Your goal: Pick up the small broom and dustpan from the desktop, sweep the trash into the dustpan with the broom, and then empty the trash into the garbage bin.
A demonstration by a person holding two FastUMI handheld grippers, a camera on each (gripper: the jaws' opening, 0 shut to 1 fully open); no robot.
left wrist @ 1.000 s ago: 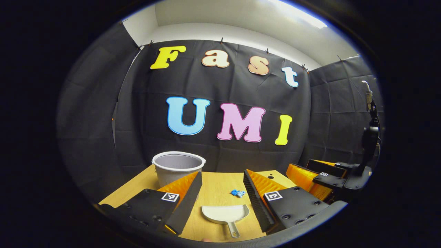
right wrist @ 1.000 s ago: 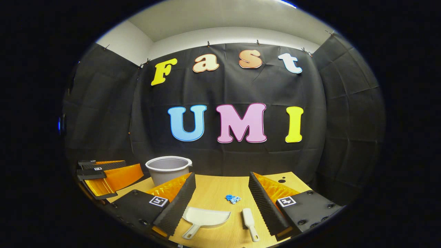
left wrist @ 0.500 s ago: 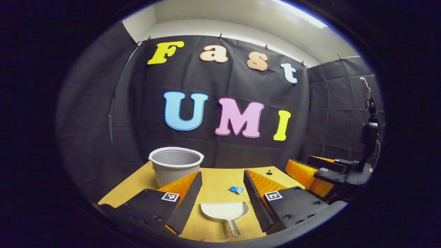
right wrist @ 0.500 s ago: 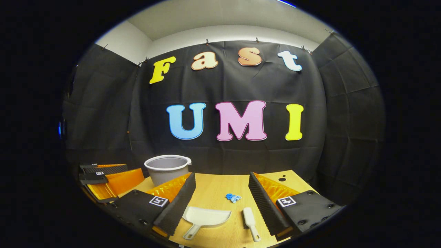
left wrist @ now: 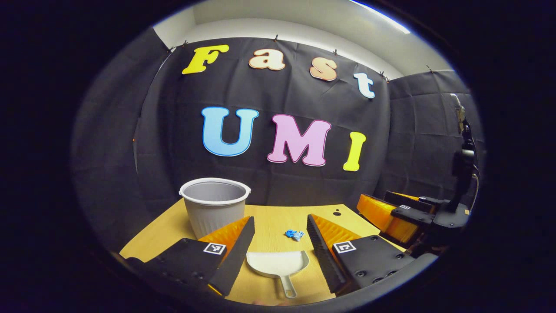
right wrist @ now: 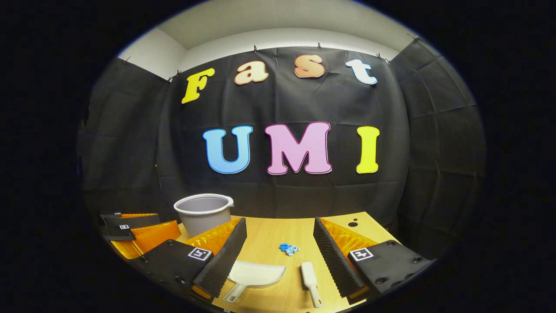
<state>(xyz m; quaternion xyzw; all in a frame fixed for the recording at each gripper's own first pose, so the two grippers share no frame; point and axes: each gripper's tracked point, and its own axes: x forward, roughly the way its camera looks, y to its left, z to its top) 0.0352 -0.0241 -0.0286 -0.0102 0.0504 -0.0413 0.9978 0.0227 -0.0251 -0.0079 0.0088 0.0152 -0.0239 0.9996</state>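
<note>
On the wooden tabletop (right wrist: 269,234) the garbage bin (left wrist: 214,211) stands at the far left corner. The white dustpan (left wrist: 278,264) lies flat between the spread fingers of the left tool (left wrist: 278,248), which grips nothing. The small broom (right wrist: 310,278) lies between the parted fingers of the empty right tool (right wrist: 278,252), with the blue trash (right wrist: 288,248) just beyond.

Each hand-held gripper (left wrist: 278,243) has black screw-studded finger mounts bearing square black-and-white markers, with ridged inner faces.
</note>
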